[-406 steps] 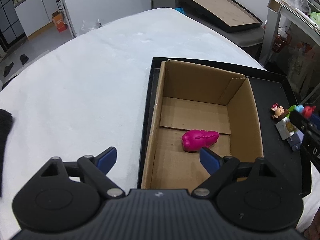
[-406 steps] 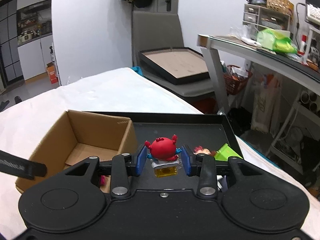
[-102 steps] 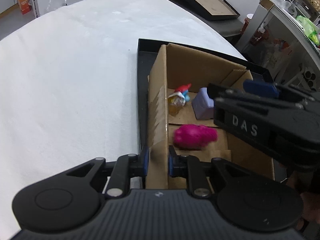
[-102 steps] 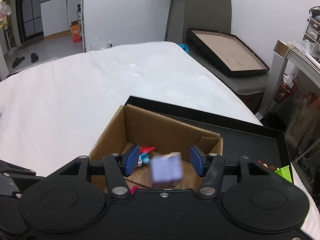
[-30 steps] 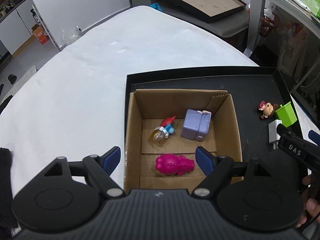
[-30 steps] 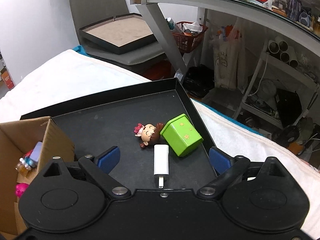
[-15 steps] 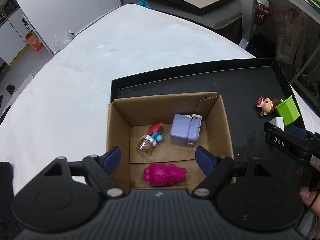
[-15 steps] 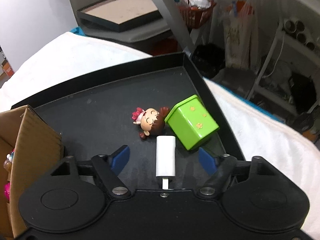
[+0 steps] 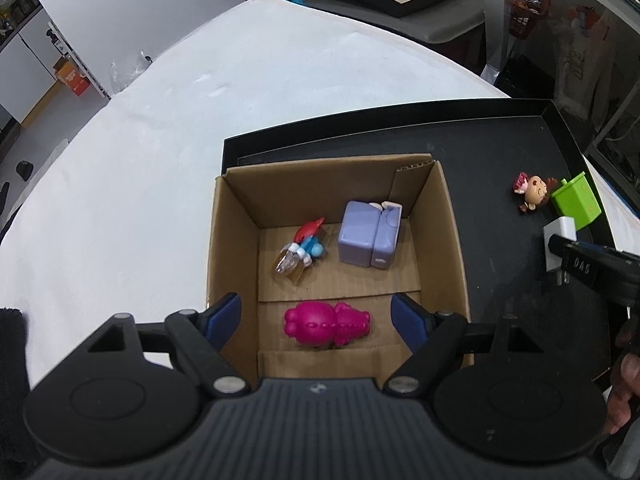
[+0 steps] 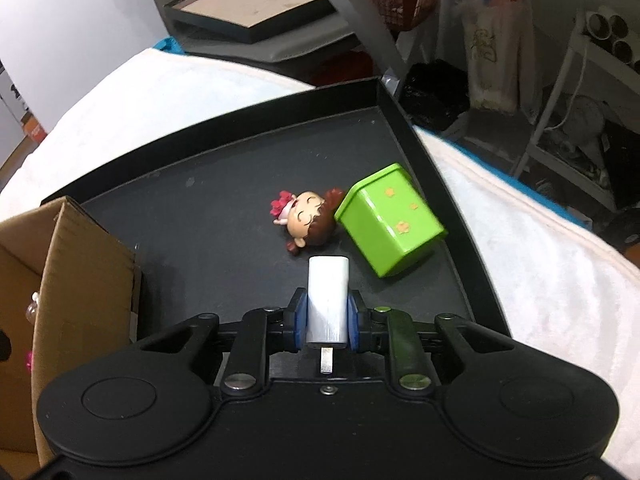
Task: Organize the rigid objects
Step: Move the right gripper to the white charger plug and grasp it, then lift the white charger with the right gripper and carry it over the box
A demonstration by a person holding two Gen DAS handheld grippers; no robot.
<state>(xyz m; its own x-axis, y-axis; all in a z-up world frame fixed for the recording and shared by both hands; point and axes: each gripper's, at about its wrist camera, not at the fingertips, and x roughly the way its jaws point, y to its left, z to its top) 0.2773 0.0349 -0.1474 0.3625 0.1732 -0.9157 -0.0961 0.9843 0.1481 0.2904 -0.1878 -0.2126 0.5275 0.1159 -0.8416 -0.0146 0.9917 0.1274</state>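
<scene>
My right gripper (image 10: 326, 322) is shut on a white charger plug (image 10: 327, 300) lying on the black tray (image 10: 224, 200); it also shows in the left wrist view (image 9: 558, 240). A doll figure (image 10: 306, 222) and a green box (image 10: 390, 224) lie just beyond it. My left gripper (image 9: 316, 314) is open and empty above the near edge of the cardboard box (image 9: 448, 240). The box holds a magenta toy (image 9: 326, 324), a lilac block (image 9: 370, 234) and a red and blue figure (image 9: 302, 250).
The tray sits on a white table (image 9: 160, 140). Another black tray (image 10: 252, 12) rests on a chair behind the table. A glass desk leg (image 10: 356, 12) and cluttered shelves stand to the right.
My right gripper has moved forward and closed on the white plug. My left gripper has stayed open above the box, with the view shifting slightly.
</scene>
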